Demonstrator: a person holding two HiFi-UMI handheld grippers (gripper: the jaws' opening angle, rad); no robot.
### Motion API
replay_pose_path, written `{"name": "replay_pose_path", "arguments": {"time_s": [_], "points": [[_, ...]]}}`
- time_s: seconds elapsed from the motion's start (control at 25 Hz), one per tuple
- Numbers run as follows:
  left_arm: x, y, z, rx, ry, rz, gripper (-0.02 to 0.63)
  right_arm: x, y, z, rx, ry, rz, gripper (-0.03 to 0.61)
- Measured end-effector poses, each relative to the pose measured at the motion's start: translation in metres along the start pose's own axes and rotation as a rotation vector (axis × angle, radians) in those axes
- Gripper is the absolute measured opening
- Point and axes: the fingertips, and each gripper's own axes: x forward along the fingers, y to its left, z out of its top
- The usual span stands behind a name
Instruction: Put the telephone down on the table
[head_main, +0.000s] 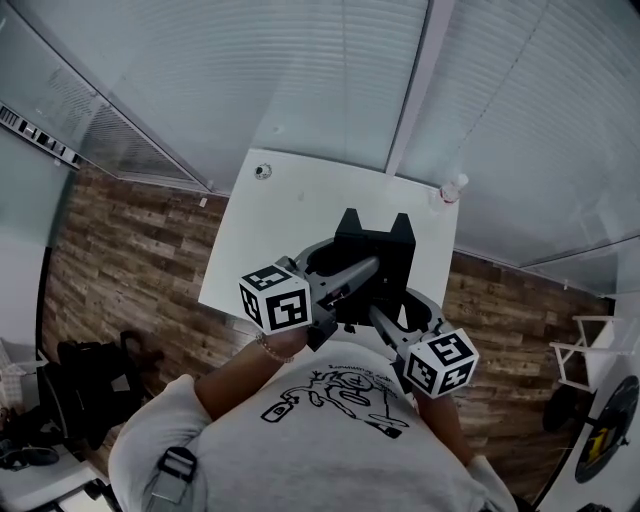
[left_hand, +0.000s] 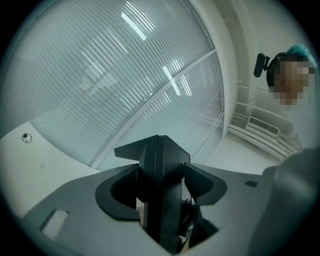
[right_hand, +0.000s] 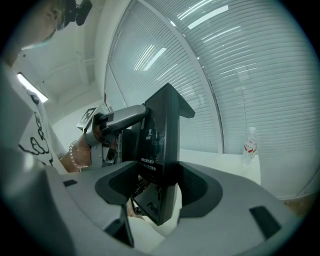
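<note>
The black telephone (head_main: 375, 250) stands upright over the near part of the white table (head_main: 300, 210), held from both sides. My left gripper (head_main: 345, 285) is shut on its left part; in the left gripper view the black body (left_hand: 159, 175) fills the gap between the jaws. My right gripper (head_main: 385, 318) is shut on its right part, and the right gripper view shows the labelled underside (right_hand: 162, 145) clamped between the jaws. The left gripper (right_hand: 120, 120) shows behind the telephone there. Whether the telephone touches the table is hidden.
A small plastic bottle (head_main: 453, 188) stands at the table's far right corner. A round cable hole (head_main: 263, 171) sits near the far left corner. Glass walls with blinds lie beyond the table; wooden floor (head_main: 130, 260) lies on both sides, with black bags (head_main: 85, 375) at left.
</note>
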Motion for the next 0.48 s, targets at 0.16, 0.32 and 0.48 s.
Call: {"name": "replay_pose_path", "arguments": {"time_s": [0.16,0.32,0.48], "points": [[-0.003,0.005,0.010,0.011,0.007,-0.018,0.272,0.009,0.005,0.007,0.007,-0.010,-0.019,0.235],[-0.004,0.015,0.017,0.005,0.010,-0.023,0.272,0.020,0.004,0.011,0.006,0.001,-0.024,0.235],[0.000,0.027,0.017,-0.007,0.021,-0.022,0.272,0.029,-0.002,0.010,0.018,0.012,-0.030,0.235]]}}
